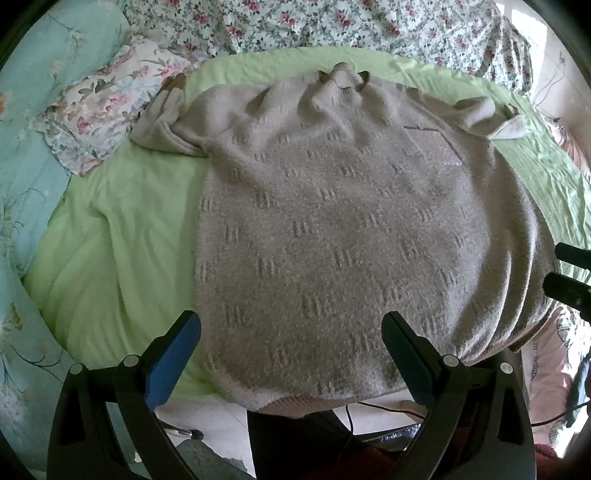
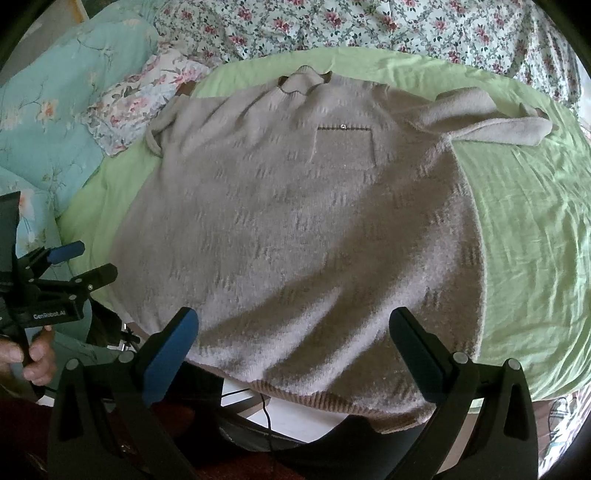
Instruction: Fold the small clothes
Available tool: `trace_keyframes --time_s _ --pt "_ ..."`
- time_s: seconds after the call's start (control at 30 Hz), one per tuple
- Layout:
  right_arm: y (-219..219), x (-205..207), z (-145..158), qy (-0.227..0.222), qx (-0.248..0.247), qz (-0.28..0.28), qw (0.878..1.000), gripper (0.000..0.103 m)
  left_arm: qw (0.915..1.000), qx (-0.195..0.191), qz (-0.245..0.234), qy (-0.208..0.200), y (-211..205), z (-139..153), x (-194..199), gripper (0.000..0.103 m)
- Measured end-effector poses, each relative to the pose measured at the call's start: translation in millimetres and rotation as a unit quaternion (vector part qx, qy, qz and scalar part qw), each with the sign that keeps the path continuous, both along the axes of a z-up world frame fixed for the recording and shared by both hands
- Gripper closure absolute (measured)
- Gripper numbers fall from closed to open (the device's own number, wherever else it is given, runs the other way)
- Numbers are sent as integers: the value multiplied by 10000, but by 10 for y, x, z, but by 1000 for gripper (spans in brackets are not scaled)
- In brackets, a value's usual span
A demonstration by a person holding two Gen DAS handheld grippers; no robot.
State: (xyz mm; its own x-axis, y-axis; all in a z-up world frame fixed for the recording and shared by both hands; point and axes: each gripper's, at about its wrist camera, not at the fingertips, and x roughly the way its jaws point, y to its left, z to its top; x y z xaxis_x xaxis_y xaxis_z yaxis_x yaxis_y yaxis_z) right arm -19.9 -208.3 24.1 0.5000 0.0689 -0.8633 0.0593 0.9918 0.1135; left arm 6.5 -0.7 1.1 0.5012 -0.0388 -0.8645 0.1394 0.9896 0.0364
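Two hand-held grippers: both hover over the near edge of the bed, above the hem of the sweater.
Left hand-held gripper (image 1: 291, 328): jaws spread wide, nothing between them; blue pads face inward; it hangs over the left part of the hem.
Right hand-held gripper (image 2: 295, 325): jaws equally wide apart and holding nothing; it hangs over the right part of the hem.
Sweater (image 1: 332, 221): grey-beige knit with small dashed markings, lying front-up and mostly flat on the green sheet (image 1: 122, 229), collar toward the far edge of the bed, ribbed hem draped just over the near edge.
Pocket (image 2: 343, 147): on the chest, with a dark trimmed top edge and a small shiny button.
Sleeves: the left sleeve (image 1: 162, 122) is bunched at the shoulder and reaches toward the floral pillow (image 1: 99, 114); the right sleeve (image 2: 498, 122) is folded and lies across the sheet toward the bed's right edge.
Collar (image 1: 343, 79): rumpled, standing up in folds.
Floral quilt (image 2: 369, 26): along the far edge of the bed, beyond the sheet.
Teal bedding (image 2: 62, 96): heaped at the far left corner, beside the pillow.
Person's hand (image 2: 37, 354): grips the handle of the left hand-held gripper, seen at the left of the right wrist view.
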Motion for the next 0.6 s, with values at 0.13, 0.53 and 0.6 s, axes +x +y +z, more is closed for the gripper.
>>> trace_keyframes --time_s 0.13,0.53,0.6 --pt "-3 16 -1 -53 30 8 10000 0 10000 49 -2 12 -5 -14 26 4" --pt "-8 54 -77 424 -15 -47 9991 0 9999 -27 -34 91 -8 -76 95 4" --pt "-22 80 -94 415 63 -37 9991 0 9999 -36 -40 145 -14 -91 123 4"
